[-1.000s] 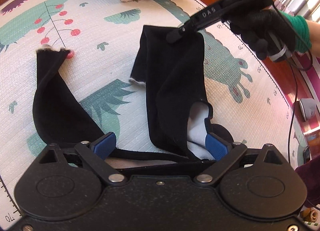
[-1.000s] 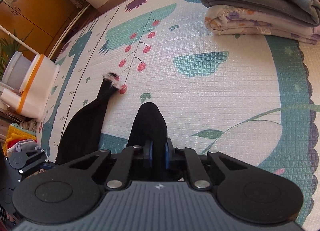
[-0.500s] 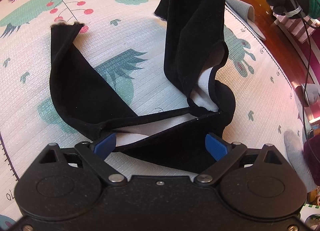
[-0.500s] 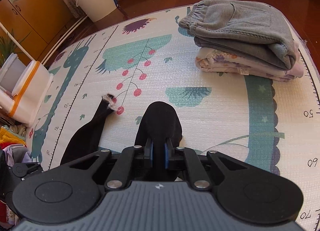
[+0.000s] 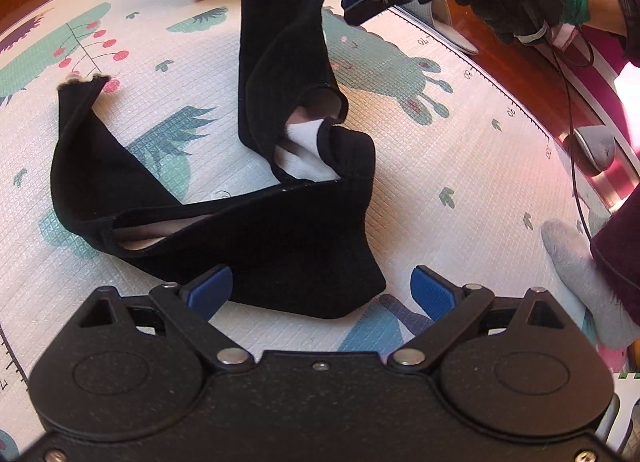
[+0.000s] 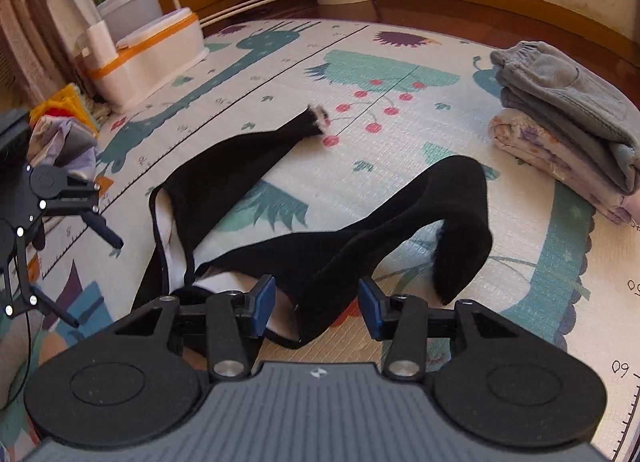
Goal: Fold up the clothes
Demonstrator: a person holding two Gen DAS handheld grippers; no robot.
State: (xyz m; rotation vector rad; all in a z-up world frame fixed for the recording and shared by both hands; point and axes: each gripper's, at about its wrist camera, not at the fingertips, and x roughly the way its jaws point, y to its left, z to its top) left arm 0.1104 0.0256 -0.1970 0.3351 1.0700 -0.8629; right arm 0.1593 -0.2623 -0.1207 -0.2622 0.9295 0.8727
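Note:
Black pants with a pale fleece lining lie crumpled on the play mat. One leg runs to the far left and ends in a frayed pale cuff. The other leg arches up, loose, just beyond my right gripper, which is open and holds nothing. That gripper shows in a gloved hand at the left wrist view's top right. My left gripper is open, with the waist end of the pants lying between its blue pads. It also shows as the left gripper at the right wrist view's edge.
A folded stack of grey and floral clothes sits at the mat's far side. White bins with orange bands and a heap of unfolded clothes stand beyond the mat's edge. A person's socked foot rests on the mat at right.
My right gripper has opened and let go of the raised pant leg, which now droops toward the mat. My left gripper has drawn back from the waistband, still open.

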